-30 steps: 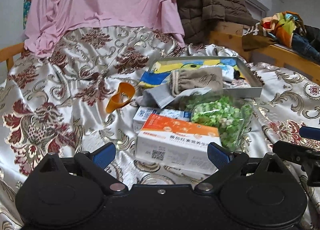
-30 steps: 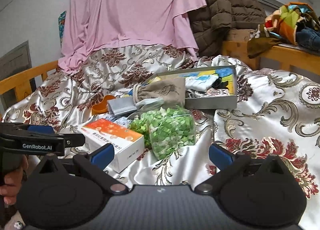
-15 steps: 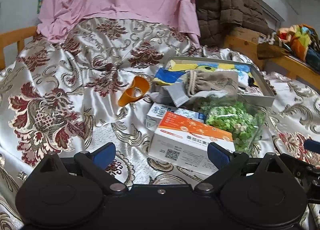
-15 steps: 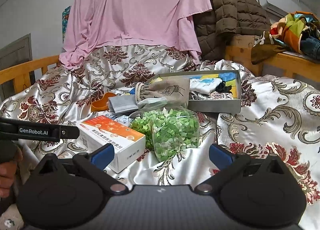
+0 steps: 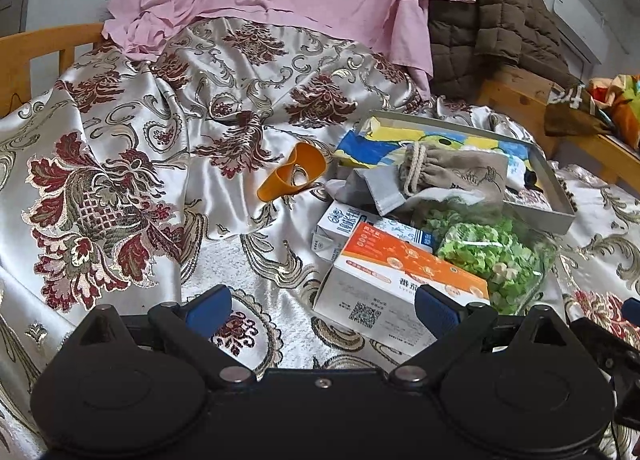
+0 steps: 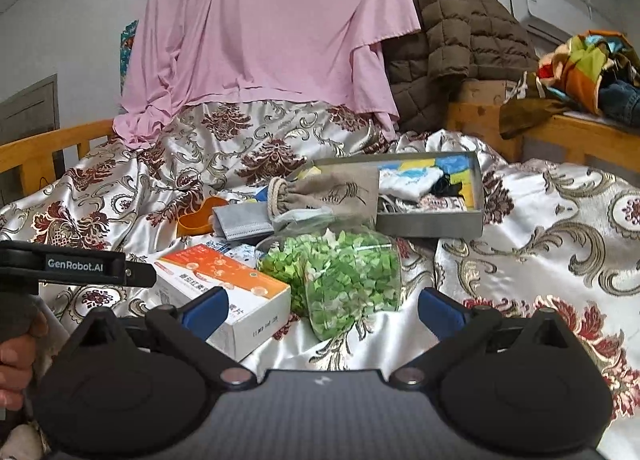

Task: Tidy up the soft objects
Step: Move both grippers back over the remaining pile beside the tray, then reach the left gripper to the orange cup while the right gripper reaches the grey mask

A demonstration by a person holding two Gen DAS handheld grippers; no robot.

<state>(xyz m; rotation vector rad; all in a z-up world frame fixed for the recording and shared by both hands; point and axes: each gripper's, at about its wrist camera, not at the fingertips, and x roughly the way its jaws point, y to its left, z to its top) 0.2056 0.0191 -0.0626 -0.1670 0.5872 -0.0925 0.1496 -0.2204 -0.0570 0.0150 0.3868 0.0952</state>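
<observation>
While both tongs, left gripper (image 5: 322, 308) and right gripper (image 6: 322, 306), are hanging apart and empty, the limp drawstring pouch (image 6: 336, 190) is draping over the tray's (image 6: 432, 222) near edge; pinching its bunched neck looks safest.

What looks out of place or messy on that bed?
The beige drawstring pouch lies half over the grey tray's rim, not properly inside. An orange cup is tipped on its side on the bedspread, and a grey face mask sits crumpled beside it.
</observation>
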